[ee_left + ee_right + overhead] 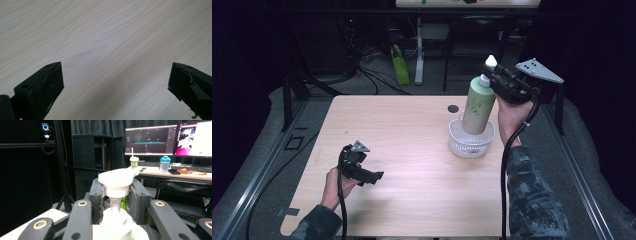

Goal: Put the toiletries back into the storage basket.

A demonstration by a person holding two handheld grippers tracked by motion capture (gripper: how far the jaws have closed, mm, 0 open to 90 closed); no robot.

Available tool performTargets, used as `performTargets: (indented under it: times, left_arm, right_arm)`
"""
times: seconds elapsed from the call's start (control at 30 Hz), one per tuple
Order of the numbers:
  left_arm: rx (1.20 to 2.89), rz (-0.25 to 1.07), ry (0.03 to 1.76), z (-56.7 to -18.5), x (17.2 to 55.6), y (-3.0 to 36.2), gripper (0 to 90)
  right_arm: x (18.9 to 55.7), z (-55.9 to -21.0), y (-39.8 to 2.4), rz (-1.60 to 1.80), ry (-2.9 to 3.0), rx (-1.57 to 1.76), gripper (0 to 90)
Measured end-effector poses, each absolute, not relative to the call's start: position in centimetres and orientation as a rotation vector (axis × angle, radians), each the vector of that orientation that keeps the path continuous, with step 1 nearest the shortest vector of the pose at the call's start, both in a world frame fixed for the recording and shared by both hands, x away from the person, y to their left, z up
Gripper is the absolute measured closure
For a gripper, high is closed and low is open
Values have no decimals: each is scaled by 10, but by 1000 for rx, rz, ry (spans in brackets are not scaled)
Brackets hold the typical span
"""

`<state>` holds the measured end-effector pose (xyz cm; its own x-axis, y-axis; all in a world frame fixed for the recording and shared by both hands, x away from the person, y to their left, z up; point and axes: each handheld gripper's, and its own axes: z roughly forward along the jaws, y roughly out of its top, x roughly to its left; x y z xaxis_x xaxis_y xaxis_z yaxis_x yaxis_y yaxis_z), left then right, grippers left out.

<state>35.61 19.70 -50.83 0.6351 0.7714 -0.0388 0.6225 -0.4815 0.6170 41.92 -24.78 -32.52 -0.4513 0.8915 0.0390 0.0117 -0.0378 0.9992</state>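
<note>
A tall green pump bottle [477,105] with a white pump head [490,61] stands tilted with its base in a white mesh basket [471,142] at the table's right. My right gripper [498,77] is shut on the bottle's pump neck; in the right gripper view the white pump head [117,180] sits between the two black jaws. My left gripper [368,176] rests low over the table's front left, held in a hand, its jaws wide apart over bare wood [110,50] with nothing between them.
The light wooden table [402,130] has a dark round hole [453,108] near its back edge. Behind the table are cables, a stand leg and a green object [400,65] on the floor. A desk with monitors [150,140] stands beyond.
</note>
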Motion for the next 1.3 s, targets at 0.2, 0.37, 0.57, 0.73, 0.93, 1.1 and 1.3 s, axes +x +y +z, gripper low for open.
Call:
performTargets:
  times: [0.2, 0.37, 0.57, 0.73, 0.93, 1.1, 1.3]
  left_arm:
    - [2257, 325, 1083, -508, 356, 196, 0]
    - [2257, 323, 1082, -508, 356, 196, 0]
    - [2259, 317, 1078, -508, 356, 196, 0]
    - [2260, 322, 1075, -508, 356, 196, 0]
    - [2261, 318, 1073, -508, 356, 196, 0]
    - [2259, 325, 1075, -508, 356, 196, 0]
    - [2260, 317, 1072, -508, 356, 196, 0]
  right_arm:
    - [421, -331, -248, 1573, 1528, 993, 673]
    - [423, -336, -249, 1573, 1528, 1000, 673]
    - [426, -343, -249, 1563, 1542, 1011, 673]
    - [427, -350, -249, 1559, 1549, 1026, 673]
    - [427, -357, -252, 1553, 1552, 1036, 672]
    - [427, -365, -254, 1550, 1559, 1049, 673]
    - [426, -373, -254, 1547, 1570, 1065, 672]
